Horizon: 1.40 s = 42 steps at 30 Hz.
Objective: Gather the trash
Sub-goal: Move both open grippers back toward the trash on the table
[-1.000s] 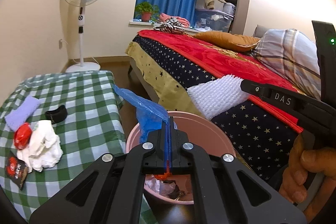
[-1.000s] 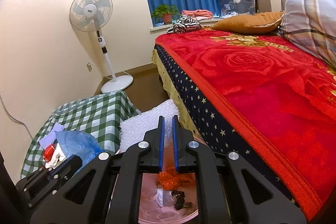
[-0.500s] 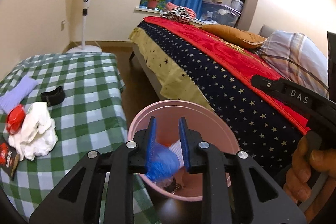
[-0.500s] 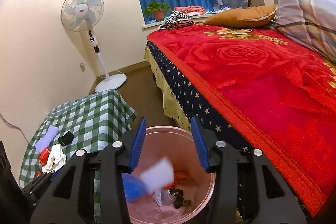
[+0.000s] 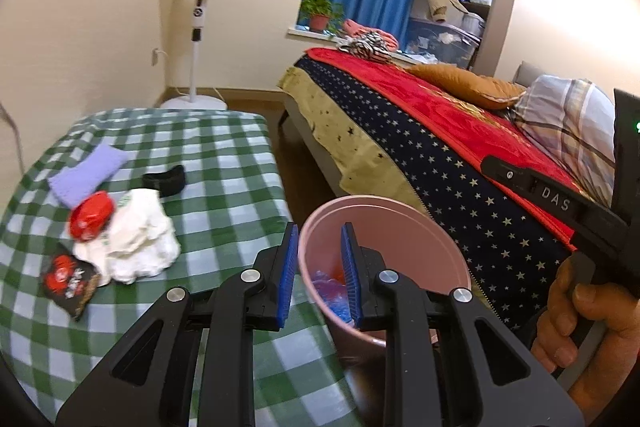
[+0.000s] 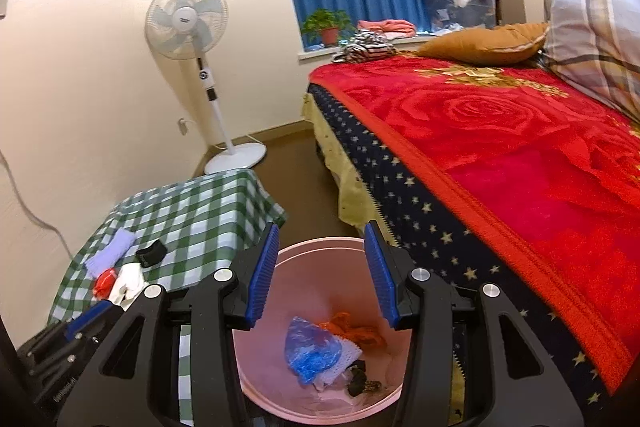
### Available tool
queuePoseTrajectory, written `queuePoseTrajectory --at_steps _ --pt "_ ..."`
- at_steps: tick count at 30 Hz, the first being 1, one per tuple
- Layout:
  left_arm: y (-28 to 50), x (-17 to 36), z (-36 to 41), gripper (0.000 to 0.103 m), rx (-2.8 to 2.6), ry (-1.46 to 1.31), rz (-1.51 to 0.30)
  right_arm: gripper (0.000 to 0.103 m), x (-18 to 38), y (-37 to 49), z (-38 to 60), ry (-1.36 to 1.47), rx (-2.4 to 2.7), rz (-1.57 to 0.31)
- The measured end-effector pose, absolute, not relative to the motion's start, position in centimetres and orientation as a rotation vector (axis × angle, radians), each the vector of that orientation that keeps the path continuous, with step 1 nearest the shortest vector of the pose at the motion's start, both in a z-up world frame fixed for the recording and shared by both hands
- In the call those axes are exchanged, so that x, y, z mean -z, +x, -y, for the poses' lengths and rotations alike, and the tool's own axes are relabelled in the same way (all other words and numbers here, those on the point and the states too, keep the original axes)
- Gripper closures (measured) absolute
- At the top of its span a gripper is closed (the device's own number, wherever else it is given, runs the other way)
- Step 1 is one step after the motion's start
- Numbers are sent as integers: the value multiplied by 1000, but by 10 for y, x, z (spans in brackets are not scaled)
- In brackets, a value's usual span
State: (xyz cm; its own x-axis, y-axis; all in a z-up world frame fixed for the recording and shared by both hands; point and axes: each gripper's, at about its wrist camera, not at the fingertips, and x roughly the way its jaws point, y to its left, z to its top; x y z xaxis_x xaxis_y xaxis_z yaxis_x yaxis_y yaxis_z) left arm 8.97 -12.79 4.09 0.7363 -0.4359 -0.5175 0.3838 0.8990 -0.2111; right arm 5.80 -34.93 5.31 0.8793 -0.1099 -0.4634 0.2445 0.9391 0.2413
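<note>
The left gripper hangs over the near rim of the pink bin, its jaws released with nothing between them, having just been opening; the right gripper hovers above the bin's mouth, its jaws likewise parted wide and empty, also having just been opening; a hand grips the right gripper's handle at the edge of the left wrist view. Inside the bin lie a crumpled blue plastic bag, an orange scrap behind it, and some dark bits beside a pale sheet. The bin stands on the floor between the bench with its green checked cloth and the bed. On the bench rest a white crumpled wad, a red wrapper touching it, a dark printed packet, a black item and a lilac cloth.
</note>
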Motion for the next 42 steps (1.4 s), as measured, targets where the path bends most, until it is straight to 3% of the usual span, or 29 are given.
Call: queuePoseTrajectory --at_steps 19,42 --pt "73 -29 46 81 279 -174 -574 59 -57 61 282 244 10 -447" --pt "97 6 -40 81 -132 -243 -575 59 -9 141 173 266 -248 -570"
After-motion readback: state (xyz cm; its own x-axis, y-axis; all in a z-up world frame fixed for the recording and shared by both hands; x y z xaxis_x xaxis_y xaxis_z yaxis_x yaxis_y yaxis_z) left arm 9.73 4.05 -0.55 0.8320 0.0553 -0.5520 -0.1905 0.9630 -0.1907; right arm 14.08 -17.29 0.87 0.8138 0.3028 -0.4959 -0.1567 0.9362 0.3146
